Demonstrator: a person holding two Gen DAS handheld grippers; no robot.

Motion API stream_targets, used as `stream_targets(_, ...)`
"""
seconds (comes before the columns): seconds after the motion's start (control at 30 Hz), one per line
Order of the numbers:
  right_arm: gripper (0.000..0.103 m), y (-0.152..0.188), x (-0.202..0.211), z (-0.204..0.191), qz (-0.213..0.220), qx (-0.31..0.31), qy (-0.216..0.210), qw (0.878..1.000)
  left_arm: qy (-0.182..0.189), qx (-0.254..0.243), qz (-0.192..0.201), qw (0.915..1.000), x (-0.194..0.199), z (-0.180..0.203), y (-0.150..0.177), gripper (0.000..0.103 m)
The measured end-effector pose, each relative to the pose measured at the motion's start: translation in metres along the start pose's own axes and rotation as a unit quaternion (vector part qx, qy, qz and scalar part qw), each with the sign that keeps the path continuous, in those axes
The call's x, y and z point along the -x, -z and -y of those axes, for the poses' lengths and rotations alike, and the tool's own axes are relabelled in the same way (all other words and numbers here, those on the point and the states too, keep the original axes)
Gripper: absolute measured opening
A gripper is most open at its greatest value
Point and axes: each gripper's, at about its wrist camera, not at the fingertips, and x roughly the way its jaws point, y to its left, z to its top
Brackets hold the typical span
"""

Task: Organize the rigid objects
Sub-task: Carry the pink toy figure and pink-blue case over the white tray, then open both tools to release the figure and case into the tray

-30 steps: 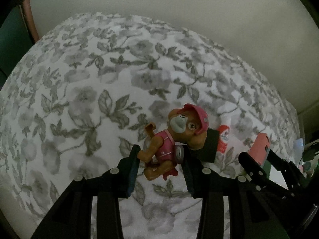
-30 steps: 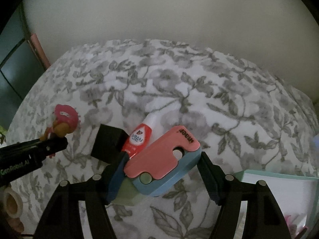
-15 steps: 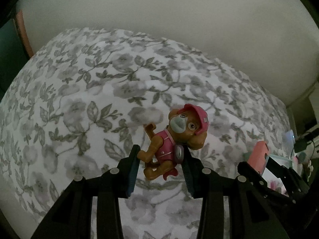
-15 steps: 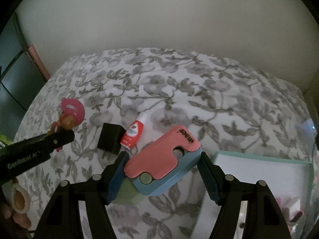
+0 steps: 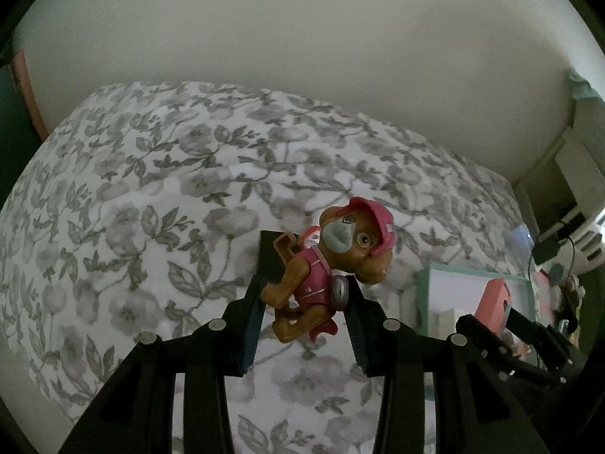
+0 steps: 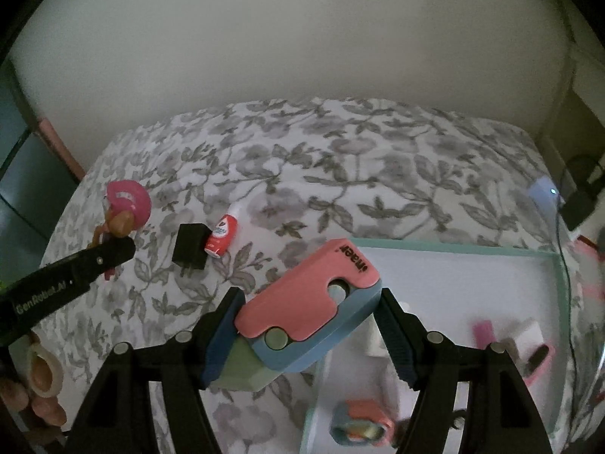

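L tongs (image 5: 302, 317) clamped on pup toy (image 5: 332, 265), held above floral bed (image 5: 151, 227). R tongs (image 6: 308, 325) grip pink/blue case (image 6: 310, 299) at edge of mint tray (image 6: 453, 249). Black block (image 6: 190, 246) & red bottle (image 6: 223, 234) lie on bed, touching.

Home bedroom: floral bedspread (image 6: 340, 174), plain wall (image 6: 287, 38), toys.

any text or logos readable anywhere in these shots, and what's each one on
"imaer", printed in black and upside down in the right wrist view: on the pink lid of the pink and blue case held in the right gripper.
"GenRobot.AI", white letters: on the side of the left gripper.
Label on the small red bottle: too blurred to read.
Badge on the toy dog: too small to read.
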Motion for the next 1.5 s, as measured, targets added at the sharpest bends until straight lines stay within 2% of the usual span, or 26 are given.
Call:
stream_targets(0.43,0.073,0.019,0.051,0.064,0.026,-0.087,0.019,0.996,0.032,-0.068,0.008,0.9971,0.018,0.065,0.020,0.042)
stream_targets(0.87,0.073,0.053,0.092,0.139,0.052,-0.168,0.081,0.981,0.054,-0.165,0.000,0.9848,0.021,0.146,0.055,0.042)
stream_targets(1.1,0.073,0.072,0.083,0.183,0.025,-0.222,0.094,0.970,0.061,-0.201,-0.017,0.9776,0.011,0.178,0.072,0.042)
stream_targets(1.23,0.073,0.080,0.068,0.196,-0.005,-0.228,0.105,0.968,0.065,-0.204,-0.032,0.9764,0.000,0.188,0.078,0.042)
stream_targets(1.5,0.073,0.094,0.036,0.203,-0.063,-0.223,0.101,0.968,0.048,-0.217,-0.053,0.9736,-0.022,0.198,0.086,0.042)
